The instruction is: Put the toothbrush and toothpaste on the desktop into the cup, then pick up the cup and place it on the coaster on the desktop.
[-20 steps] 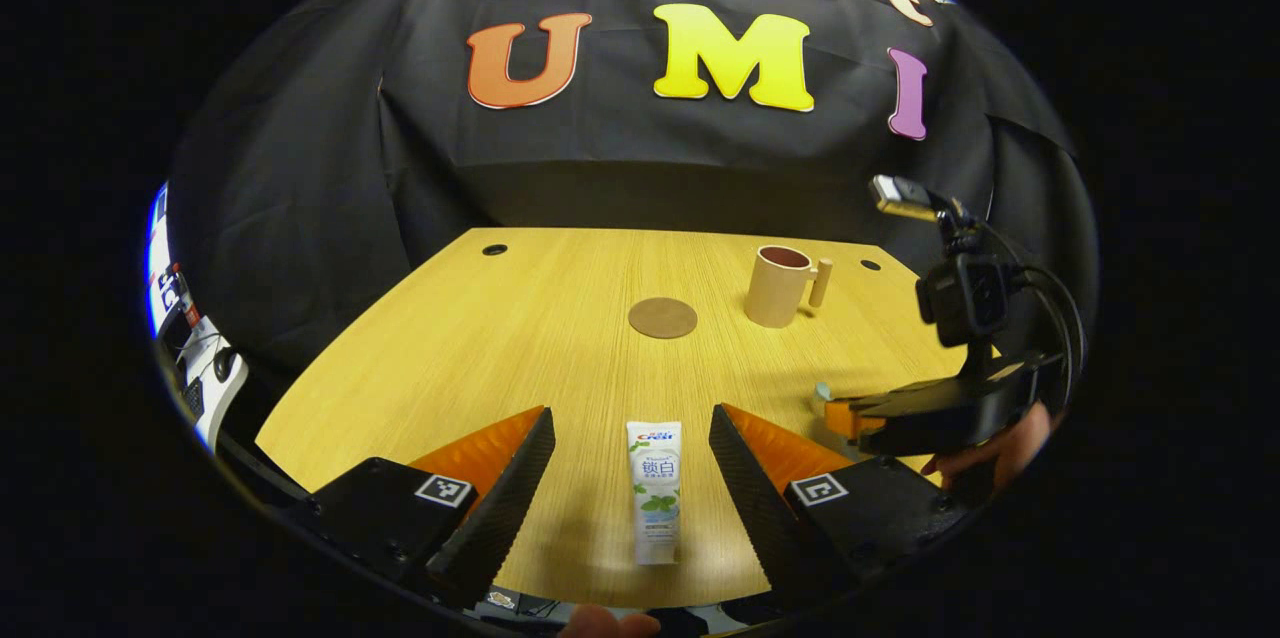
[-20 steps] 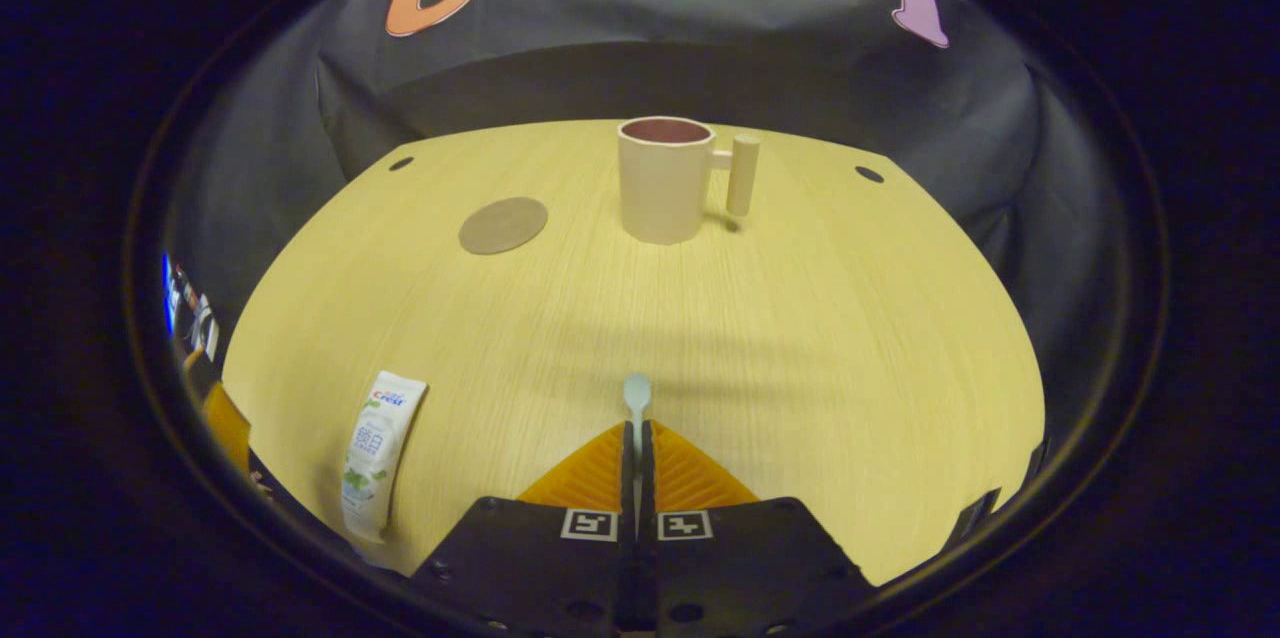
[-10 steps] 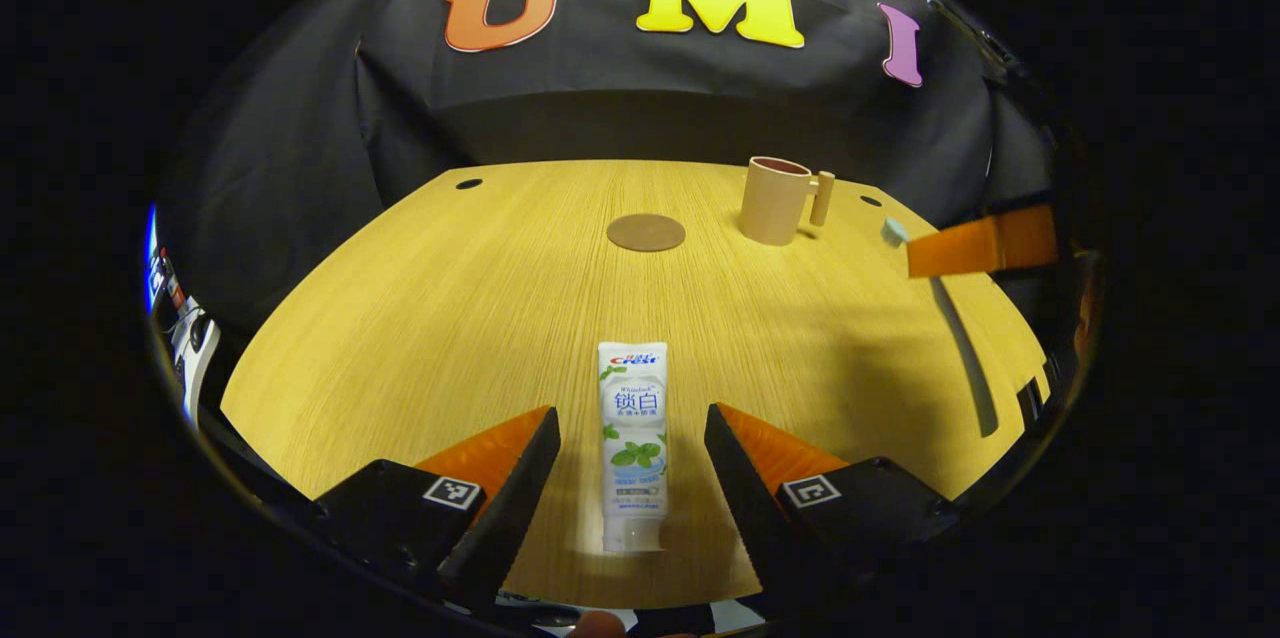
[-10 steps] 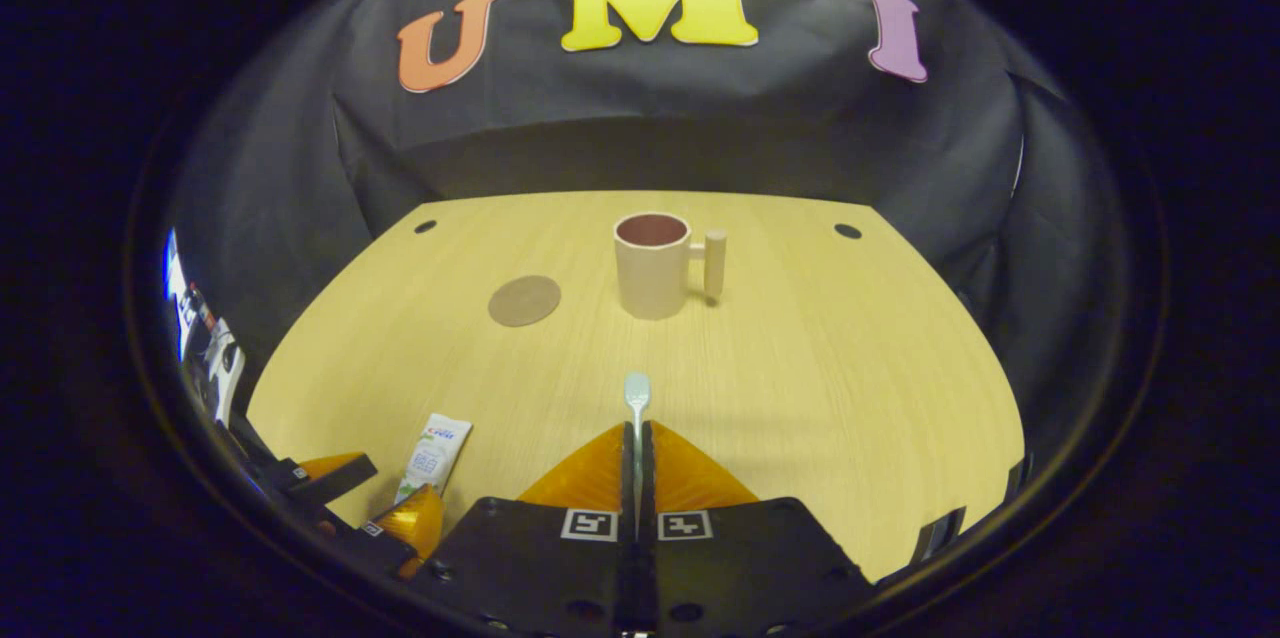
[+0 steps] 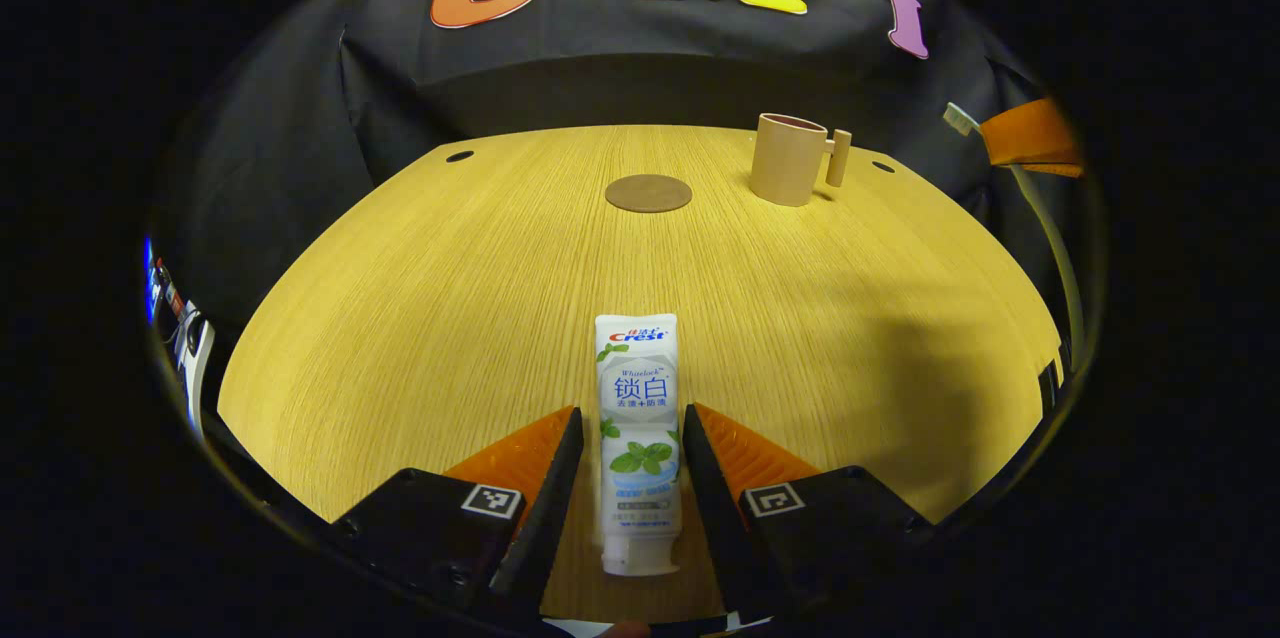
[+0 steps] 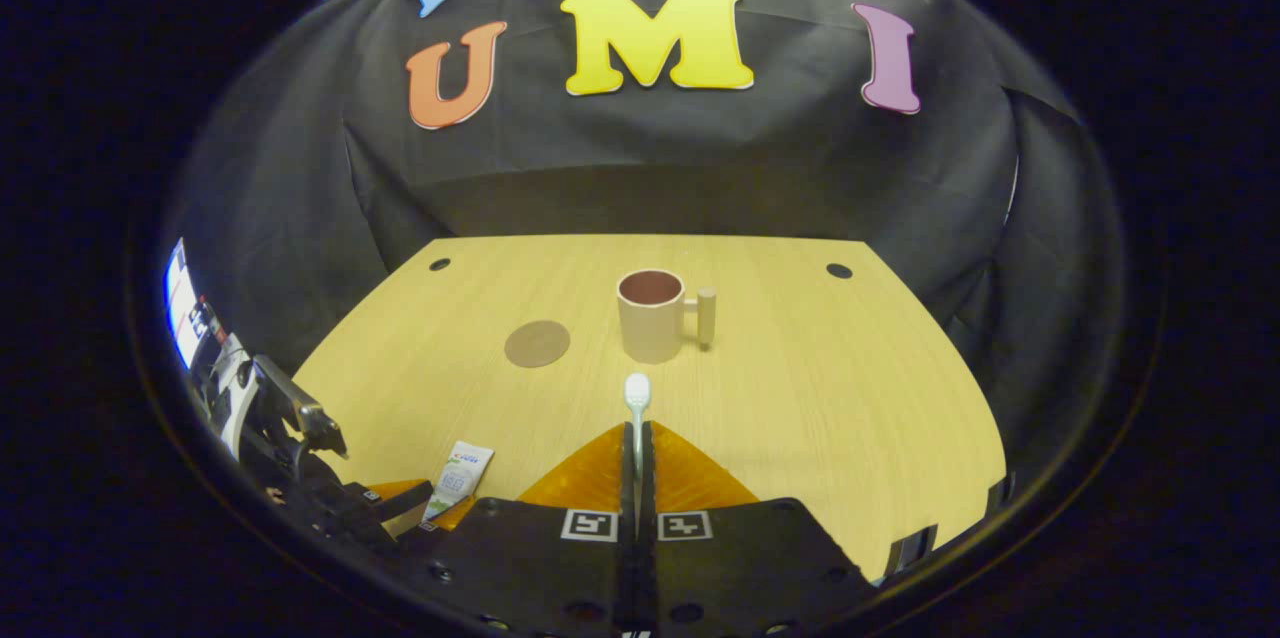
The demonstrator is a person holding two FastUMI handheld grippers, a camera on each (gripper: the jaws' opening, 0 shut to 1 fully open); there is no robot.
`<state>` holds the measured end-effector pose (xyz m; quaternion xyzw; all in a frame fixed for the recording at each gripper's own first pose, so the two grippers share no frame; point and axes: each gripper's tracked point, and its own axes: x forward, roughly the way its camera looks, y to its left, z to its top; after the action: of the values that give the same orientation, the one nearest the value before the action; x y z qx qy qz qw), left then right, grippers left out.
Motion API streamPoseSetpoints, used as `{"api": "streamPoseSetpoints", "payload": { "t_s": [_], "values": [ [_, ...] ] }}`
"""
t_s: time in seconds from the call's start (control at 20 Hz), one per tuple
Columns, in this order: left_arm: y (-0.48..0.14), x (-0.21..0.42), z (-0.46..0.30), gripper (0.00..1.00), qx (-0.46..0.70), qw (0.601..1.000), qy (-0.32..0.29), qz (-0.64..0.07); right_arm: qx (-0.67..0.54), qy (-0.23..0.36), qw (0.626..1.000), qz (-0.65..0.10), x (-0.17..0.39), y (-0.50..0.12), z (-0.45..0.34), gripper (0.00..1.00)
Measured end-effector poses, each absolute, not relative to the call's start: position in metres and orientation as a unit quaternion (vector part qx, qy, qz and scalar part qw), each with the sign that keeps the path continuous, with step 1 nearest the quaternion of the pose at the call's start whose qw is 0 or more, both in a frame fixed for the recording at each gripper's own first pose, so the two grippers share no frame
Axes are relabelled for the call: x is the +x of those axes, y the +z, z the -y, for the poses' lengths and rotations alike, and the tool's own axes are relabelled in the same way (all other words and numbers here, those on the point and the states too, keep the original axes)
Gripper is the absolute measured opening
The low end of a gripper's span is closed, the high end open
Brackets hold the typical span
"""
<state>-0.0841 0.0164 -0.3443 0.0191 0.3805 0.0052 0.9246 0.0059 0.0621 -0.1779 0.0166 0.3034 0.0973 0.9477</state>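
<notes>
Between left tongs [image 5: 627,438], Crest-branded toothpaste [image 5: 637,418], flat

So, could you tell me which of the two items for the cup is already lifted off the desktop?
The toothbrush: the right gripper holds it in the air, while the toothpaste lies flat.

Bare desktop [image 6: 800,388] lies before the cup [image 6: 650,323] — coaster [image 6: 537,343] beside it.
</notes>
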Motion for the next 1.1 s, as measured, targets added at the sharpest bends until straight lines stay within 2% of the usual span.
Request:
{"api": "streamPoseSetpoints", "payload": {
  "t_s": [0.15, 0.25, 0.3, 0.35, 0.45, 0.5, 0.55, 0.6, 1.1],
  "values": [
    [-0.344, -0.08, -0.015, 0.52, 0.02, 0.921, 0.005, -0.389, 0.018, 0.1, 0.951, -0.293, 0.012, -0.166, -0.059, 0.0],
    [-0.344, -0.079, -0.015, 0.49, 0.011, 0.918, 0.005, -0.396, 0.022, 0.101, 0.953, -0.284, 0.019, -0.154, -0.057, 0.0],
    [-0.341, -0.077, -0.014, 0.55, 0.005, 0.918, 0.005, -0.396, 0.023, 0.101, 0.954, -0.28, 0.024, -0.149, -0.056, 0.0],
    [-0.338, -0.075, -0.014, 0.46, 0.001, 0.919, 0.004, -0.394, 0.026, 0.103, 0.956, -0.275, 0.03, -0.144, -0.054, 0.0],
    [-0.328, -0.07, -0.015, 0.41, 0.0, 0.924, 0.003, -0.381, 0.032, 0.105, 0.958, -0.264, 0.047, -0.134, -0.054, 0.0],
    [-0.322, -0.069, -0.015, 0.41, -0.002, 0.927, 0.003, -0.375, 0.035, 0.107, 0.959, -0.259, 0.057, -0.127, -0.055, 0.0],
    [-0.315, -0.067, -0.016, 0.46, -0.008, 0.93, 0.004, -0.367, 0.041, 0.111, 0.961, -0.252, 0.069, -0.119, -0.058, 0.0],
    [-0.307, -0.065, -0.016, 0.38, -0.013, 0.933, 0.005, -0.36, 0.046, 0.115, 0.962, -0.244, 0.079, -0.113, -0.059, 0.0],
    [-0.234, -0.03, -0.039, 0.36, -0.044, 0.954, 0.041, -0.292, 0.068, 0.179, 0.971, -0.143, 0.204, -0.064, -0.11, 0.0]
  ]
}}
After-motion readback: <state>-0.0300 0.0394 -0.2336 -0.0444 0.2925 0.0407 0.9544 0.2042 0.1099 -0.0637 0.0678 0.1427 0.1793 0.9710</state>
